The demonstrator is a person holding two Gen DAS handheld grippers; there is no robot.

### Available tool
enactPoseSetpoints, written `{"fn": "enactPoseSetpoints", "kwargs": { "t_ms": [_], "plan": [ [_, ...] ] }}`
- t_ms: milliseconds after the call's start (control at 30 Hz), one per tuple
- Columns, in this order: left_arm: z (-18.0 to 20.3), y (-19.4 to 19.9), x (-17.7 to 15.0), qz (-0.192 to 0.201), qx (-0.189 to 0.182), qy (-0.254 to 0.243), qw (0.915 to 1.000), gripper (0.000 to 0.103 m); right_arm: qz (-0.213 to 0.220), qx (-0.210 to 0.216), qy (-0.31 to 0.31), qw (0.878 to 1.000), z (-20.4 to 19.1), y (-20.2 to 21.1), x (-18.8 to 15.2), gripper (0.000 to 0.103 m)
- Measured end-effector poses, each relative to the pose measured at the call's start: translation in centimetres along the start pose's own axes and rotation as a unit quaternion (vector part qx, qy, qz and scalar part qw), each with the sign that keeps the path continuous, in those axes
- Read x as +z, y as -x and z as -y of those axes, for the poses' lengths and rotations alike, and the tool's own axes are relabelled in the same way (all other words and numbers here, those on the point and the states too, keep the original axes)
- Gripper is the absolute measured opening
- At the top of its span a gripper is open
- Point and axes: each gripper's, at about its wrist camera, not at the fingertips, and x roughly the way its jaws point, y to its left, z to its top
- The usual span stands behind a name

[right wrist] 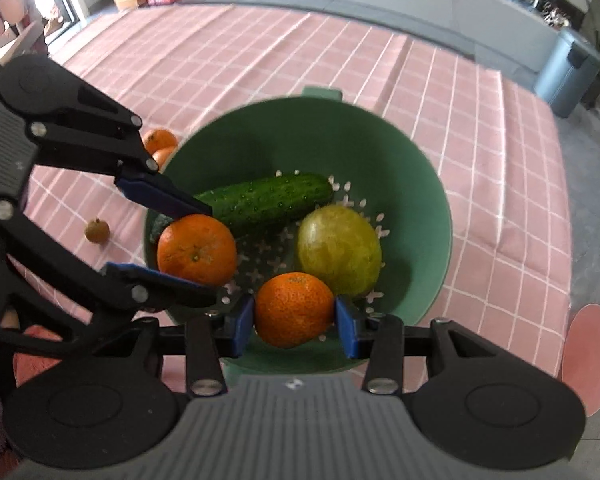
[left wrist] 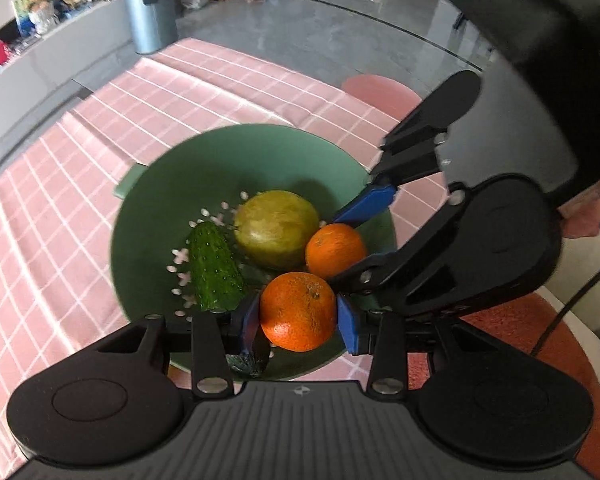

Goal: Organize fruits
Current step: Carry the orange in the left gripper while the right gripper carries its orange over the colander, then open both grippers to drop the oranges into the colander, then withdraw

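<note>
Fruits in green colander: cucumber at 11 o'clock, green fruit at 3. L gripper and R gripper each pinch an orange over it.

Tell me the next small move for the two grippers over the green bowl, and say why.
Probably open both and let go. The left gripper and right gripper each clamp an orange inside the rim of the green colander bowl, just above its holed floor, beside the cucumber and the yellow-green fruit. A short drop should land both inside.
</note>
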Motion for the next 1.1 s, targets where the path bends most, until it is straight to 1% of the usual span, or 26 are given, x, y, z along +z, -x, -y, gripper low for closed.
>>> {"fn": "enactPoseSetpoints", "kwargs": {
  "t_ms": [67,200,233,400,533,633,700,867,933,1100],
  "plan": [
    [-0.1,-0.1,0.1,-0.003,-0.008,-0.004,1.0000,0.046,-0.012,0.004,0.009,1.000,0.0,-0.6,0.0,0.041],
    [-1.4,-0.5,0.2,-0.006,-0.043,0.024,0.9987,0.046,-0.030,0.011,0.007,0.999,0.5,-1.1,0.1,0.041],
    [-1.5,-0.5,0.2,-0.007,-0.047,0.028,0.9985,0.046,-0.030,0.014,0.006,0.999,0.6,-1.2,0.1,0.041],
    [-1.4,-0.2,-0.2,0.005,-0.043,0.039,0.9983,0.047,-0.038,0.015,0.008,0.999,0.8,-1.3,0.4,0.041],
    [-1.7,0.2,-0.5,0.026,-0.028,0.054,0.9978,0.047,-0.040,0.013,0.015,0.999,0.7,-1.2,0.5,0.041],
    [-1.2,0.4,-0.4,0.030,-0.004,0.044,0.9986,0.047,-0.040,0.010,0.020,0.999,0.4,-1.1,0.4,0.041],
    [-1.0,0.2,-0.2,0.025,0.006,0.036,0.9990,0.047,-0.041,0.009,0.022,0.999,0.2,-1.1,0.5,0.041],
    [-1.4,0.0,-0.1,0.020,-0.015,0.050,0.9985,0.049,-0.043,0.005,0.033,0.999,-0.1,-1.3,0.4,0.042],
    [-1.5,0.1,-0.3,0.022,-0.016,0.052,0.9983,0.052,-0.043,0.004,0.036,0.998,-0.1,-1.3,0.4,0.042],
    [-1.5,0.1,-0.6,0.027,-0.028,0.063,0.9972,0.053,-0.044,-0.003,0.044,0.998,-0.3,-1.1,0.1,0.042]
  ]
}}
